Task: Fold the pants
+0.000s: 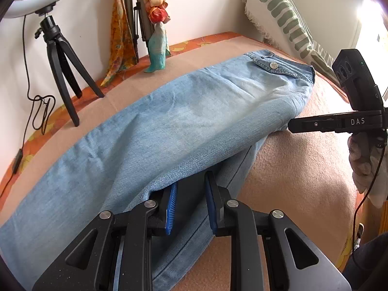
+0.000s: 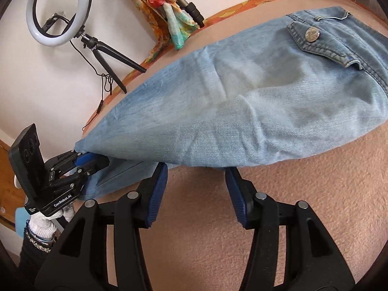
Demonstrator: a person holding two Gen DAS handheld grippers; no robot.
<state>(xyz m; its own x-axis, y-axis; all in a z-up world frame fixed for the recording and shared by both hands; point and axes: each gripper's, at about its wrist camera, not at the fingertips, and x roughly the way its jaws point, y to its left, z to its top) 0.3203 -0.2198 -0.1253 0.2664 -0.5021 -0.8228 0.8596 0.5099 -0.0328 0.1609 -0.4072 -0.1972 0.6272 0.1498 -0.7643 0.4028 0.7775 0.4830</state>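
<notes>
The left gripper's point(image 1: 189, 189) fingertips are hidden under the fold of the jeans point(image 1: 169, 121), so what the pads press cannot be seen; a gap shows between the fingers behind the cloth. Below those jaws the leg ends run off the picture's edge. The right gripper's point(image 2: 196, 169) tips reach just under the jeans' near edge, and whether they touch denim cannot be told. Beyond the right jaws the waistband point(image 2: 339, 17) is cut off by the frame. The ring light point(image 1: 36, 2) is partly out of view. The gloved hand point(image 1: 363, 155) holding the right gripper is cropped.
</notes>
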